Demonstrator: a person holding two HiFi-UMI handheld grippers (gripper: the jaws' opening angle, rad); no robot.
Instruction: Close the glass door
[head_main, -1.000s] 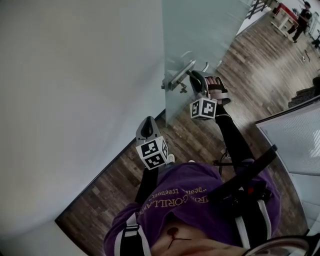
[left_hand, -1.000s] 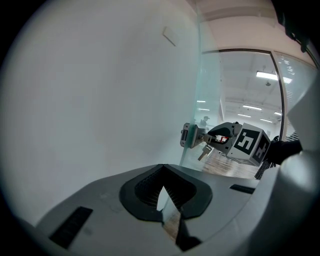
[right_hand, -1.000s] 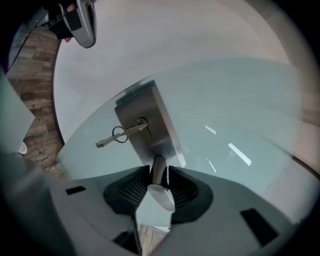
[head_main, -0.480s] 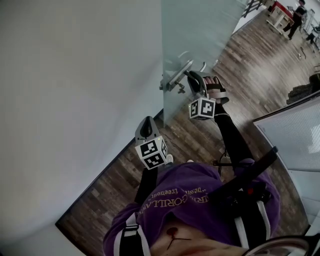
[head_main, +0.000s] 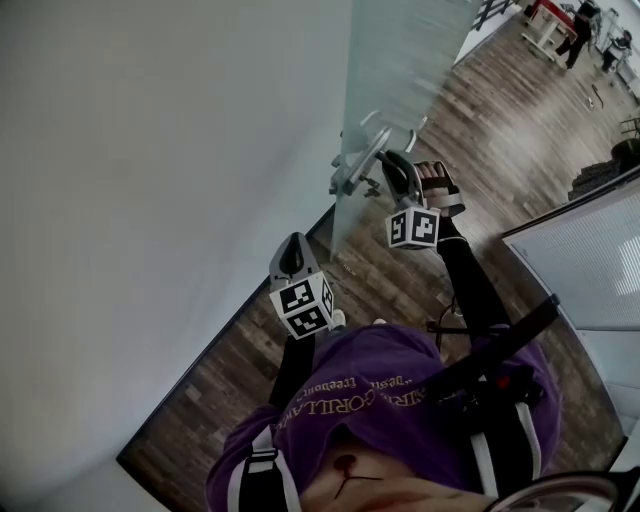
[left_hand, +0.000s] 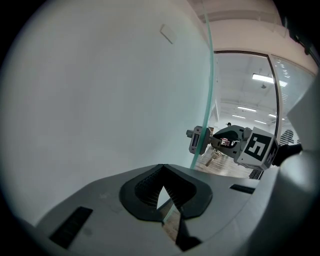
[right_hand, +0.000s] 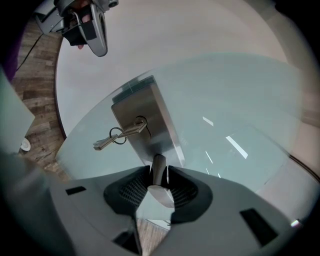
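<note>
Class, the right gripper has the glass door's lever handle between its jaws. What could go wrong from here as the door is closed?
1. The right gripper grips the smooth metal lever handle near its end, so it may slip off when the glass door swings.
2. The keys hang from the lock close to the jaws and could snag or be knocked.
3. The shut left gripper sits by the wall near the door's edge and might get bumped.

The door handle (right_hand: 158, 166) lies between jaws of the right tool (right_hand: 159, 181), keys (right_hand: 116, 136) leftward.
</note>
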